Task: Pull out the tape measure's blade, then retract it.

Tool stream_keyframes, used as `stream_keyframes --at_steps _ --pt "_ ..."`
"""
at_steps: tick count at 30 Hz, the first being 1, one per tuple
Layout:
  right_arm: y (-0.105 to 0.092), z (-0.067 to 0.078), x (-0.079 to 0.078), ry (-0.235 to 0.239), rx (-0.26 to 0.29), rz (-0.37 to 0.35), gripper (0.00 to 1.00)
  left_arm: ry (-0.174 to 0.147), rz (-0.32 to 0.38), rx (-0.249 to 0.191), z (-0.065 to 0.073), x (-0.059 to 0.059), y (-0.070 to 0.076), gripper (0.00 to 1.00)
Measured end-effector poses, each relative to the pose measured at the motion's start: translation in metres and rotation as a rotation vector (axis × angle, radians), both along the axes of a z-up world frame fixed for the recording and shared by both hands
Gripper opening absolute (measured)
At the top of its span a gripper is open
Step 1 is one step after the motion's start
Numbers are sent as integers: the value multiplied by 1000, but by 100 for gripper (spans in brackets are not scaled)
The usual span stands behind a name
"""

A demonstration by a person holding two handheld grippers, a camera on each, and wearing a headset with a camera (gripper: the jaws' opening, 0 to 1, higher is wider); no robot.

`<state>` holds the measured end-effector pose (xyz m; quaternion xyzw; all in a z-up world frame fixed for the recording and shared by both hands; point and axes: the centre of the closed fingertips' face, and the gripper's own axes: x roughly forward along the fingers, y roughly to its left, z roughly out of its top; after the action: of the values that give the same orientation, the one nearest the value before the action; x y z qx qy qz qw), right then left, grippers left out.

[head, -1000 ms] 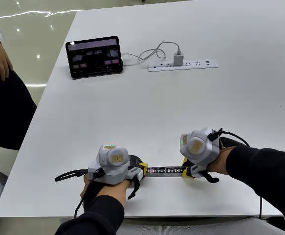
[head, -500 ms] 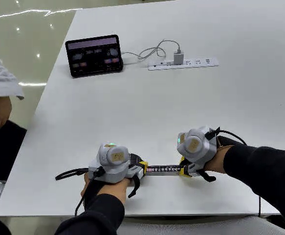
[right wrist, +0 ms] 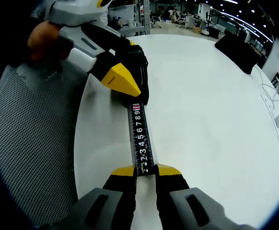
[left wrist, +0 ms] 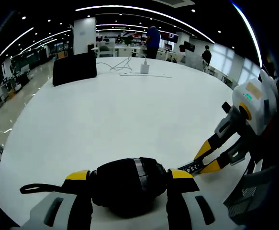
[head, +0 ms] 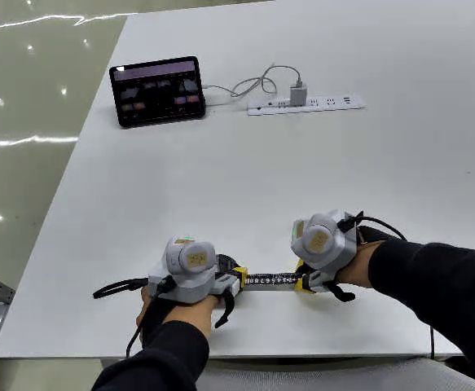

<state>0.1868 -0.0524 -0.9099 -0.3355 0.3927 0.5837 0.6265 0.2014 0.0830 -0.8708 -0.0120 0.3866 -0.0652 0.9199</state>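
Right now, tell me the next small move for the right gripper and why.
Probably ease the right gripper toward the tape measure's case, letting the blade feed back in. The left gripper is shut on the case, the right pinches the blade's tip, and the exposed blade looks slightly shorter than a second ago, so retraction seems under way.

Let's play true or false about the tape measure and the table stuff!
1. The left hand-held gripper clamps the black tape measure case. True.
2. The blade is wholly inside the case. False: a short numbered stretch is out.
3. The right hand-held gripper is open, holding nothing. False: it is shut on the blade's end.
4. A tablet sits near a white power strip. True.
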Motion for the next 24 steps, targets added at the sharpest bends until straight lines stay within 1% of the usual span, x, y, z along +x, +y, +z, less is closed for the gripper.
stream_keyframes --at_steps 6,20,24 --pt "3 0 0 3 5 0 11 1 1 -1 0 0 0 58" --pt "12 2 -2 -18 20 4 11 0 4 -1 0 1 0 58" --pt "15 3 -2 -11 30 -11 11 0 9 -7 1 1 0 58"
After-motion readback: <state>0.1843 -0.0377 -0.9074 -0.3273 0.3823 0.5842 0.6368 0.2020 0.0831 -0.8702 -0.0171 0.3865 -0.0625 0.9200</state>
